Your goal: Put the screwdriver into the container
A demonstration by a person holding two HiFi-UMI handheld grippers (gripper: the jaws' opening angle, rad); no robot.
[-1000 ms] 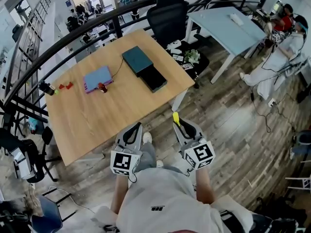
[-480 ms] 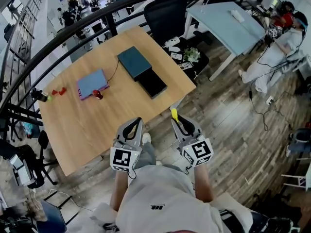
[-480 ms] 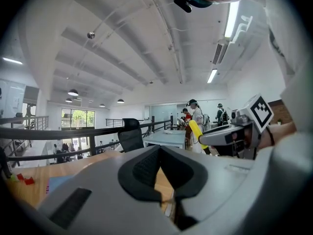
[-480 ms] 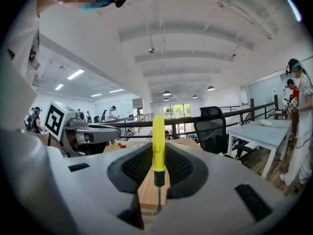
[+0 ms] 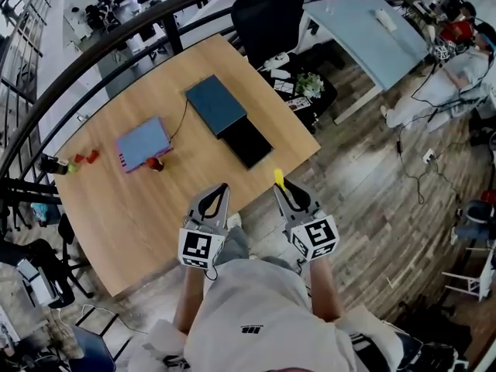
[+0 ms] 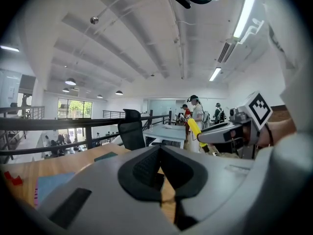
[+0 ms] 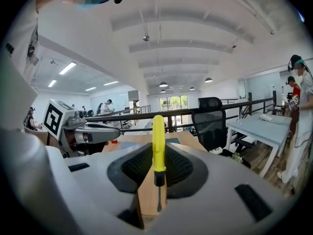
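The grip has not changed over the last second, but the position has. The person has closed in on the counter [image 5: 155,208], so its near edge, which lay well ahead of both claws, now sits just under their tips.

The right claw [image 5: 285,196] stays clenched on the screwdriver [image 5: 279,180]. In the right gripper view the pads pinch it where the yellow handle meets the dark collar. The handle stands up past the claw tips and the shaft points back down into the throat of the claw. The tool looks upright and centred, with no sign of slipping.

The left claw [image 5: 217,196] rides just beside the right one. Its pads are together on nothing, as the left gripper view shows.

Ahead of the right claw and a little to its left lie a teal box [image 5: 215,105] and a black tray [image 5: 248,141], touching each other. They look like the lid and base of one case, so the tray is the likely container, though its inside cannot be read from here. Farther to the left of the claws are a blue box [image 5: 142,142] and a small red object [image 5: 155,163].

For the task, this suggests the carry is under way and the approach about half done. The screwdriver is secured but not yet over the counter's middle. What probably remains is a reach forward and slightly left to bring the tool above the tray before letting go.
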